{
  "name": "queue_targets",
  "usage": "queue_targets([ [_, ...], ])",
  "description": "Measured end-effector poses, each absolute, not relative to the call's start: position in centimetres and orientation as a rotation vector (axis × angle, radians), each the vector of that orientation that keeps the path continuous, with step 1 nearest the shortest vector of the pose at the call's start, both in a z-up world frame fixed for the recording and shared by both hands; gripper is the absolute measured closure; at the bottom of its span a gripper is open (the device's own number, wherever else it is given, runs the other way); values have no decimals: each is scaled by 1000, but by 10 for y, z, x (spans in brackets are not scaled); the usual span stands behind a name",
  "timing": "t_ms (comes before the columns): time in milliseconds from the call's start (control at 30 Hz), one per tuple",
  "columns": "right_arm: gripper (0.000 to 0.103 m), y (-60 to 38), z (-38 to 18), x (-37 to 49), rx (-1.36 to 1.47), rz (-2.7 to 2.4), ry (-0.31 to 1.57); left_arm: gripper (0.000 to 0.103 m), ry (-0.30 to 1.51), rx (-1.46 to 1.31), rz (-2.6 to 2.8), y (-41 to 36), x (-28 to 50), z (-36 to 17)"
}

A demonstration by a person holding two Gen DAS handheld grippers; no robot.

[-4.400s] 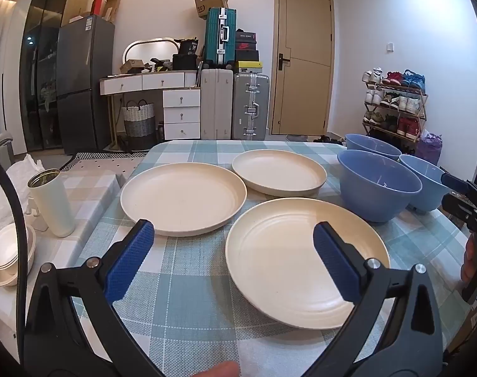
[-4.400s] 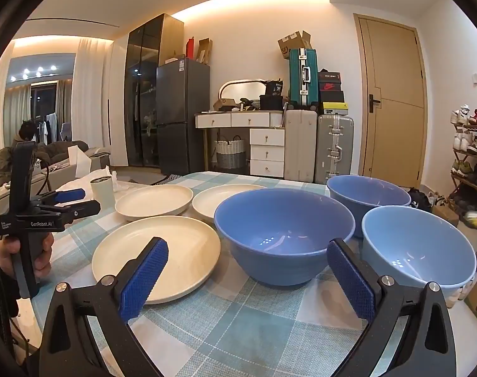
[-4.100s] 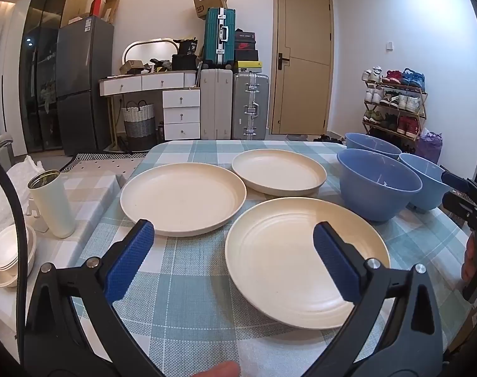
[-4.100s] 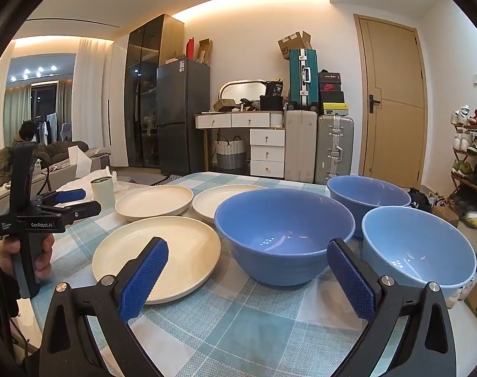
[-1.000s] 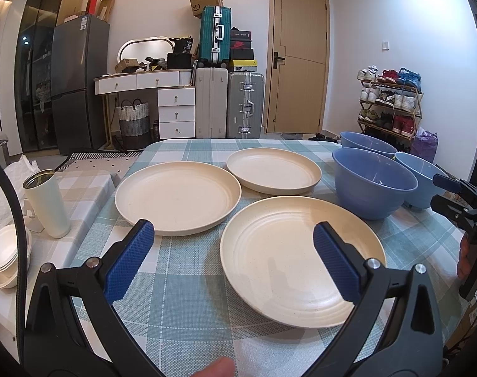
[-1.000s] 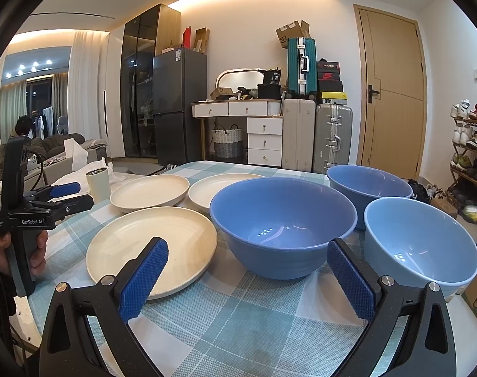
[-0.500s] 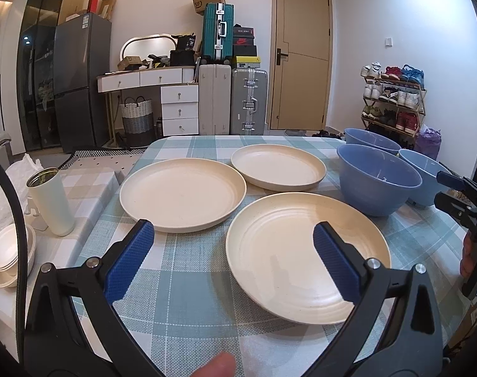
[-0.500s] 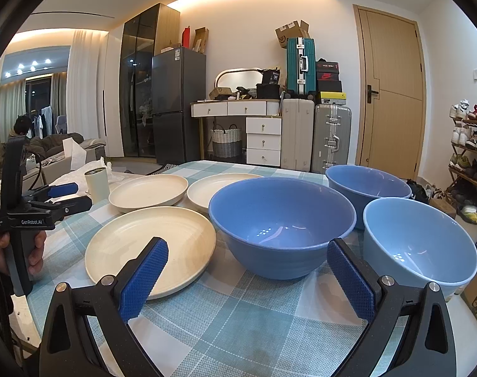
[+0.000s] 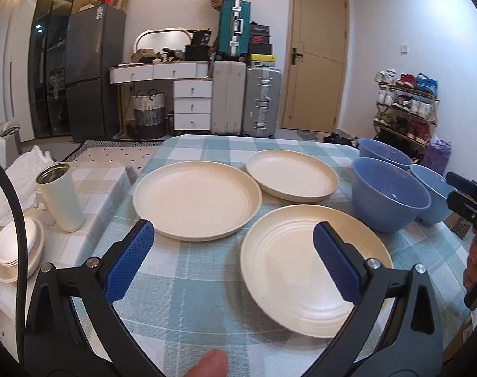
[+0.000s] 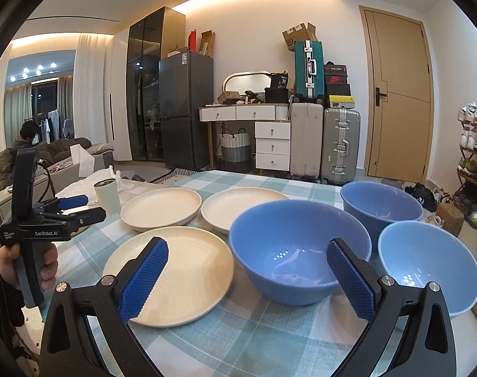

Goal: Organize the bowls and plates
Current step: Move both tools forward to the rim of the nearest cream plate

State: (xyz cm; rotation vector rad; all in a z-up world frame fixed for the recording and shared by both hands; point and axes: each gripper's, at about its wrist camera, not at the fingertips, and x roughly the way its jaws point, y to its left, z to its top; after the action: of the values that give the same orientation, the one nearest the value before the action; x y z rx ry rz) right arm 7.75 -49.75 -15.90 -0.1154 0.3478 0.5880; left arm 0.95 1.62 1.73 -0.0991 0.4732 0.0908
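Worktop (image 9: 191,289): checked teal-and-white cloth; all plates and bowls sit on it, none stacked.
Left gripper (image 9: 230,259): jaws spread wide, holding nothing; hovers low over the near edge, blue pads framing the near plate's left half and bare cloth.
Right gripper (image 10: 246,278): jaws spread wide, empty; hovers at the near edge, aimed at the nearest bowl.
Near plate (image 9: 301,267): cream, ringed inside, nearest to both grippers, just right of centre in the left wrist view.
Left plate (image 9: 196,199): cream, largest-looking, far-left of the near plate, rims close but apart.
Far plate (image 9: 291,179): cream, beyond the near plate, just beside the left plate.
Nearest bowl (image 10: 299,253): mid-blue, upright, just right of the near plate; whether the rims touch, cannot tell.
Far bowl (image 10: 381,202): blue, upright, behind the nearest bowl, far right.
Pale bowl (image 10: 428,262): lighter blue, upright, at the right edge, close beside the nearest bowl.
Tumbler (image 9: 60,196): white, open top, on a lower checked surface left of the worktop.
Small dishes (image 9: 15,248): white stack, near-left, below the tumbler.
Hand (image 10: 27,264): grips the left gripper's handle, seen from the right wrist view.
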Motion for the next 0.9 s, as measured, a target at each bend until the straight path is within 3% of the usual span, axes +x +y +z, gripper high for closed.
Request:
queue_targets([
  [900, 0, -372, -120, 124, -225, 664, 473, 2, 609, -136, 286, 72, 52, 39],
])
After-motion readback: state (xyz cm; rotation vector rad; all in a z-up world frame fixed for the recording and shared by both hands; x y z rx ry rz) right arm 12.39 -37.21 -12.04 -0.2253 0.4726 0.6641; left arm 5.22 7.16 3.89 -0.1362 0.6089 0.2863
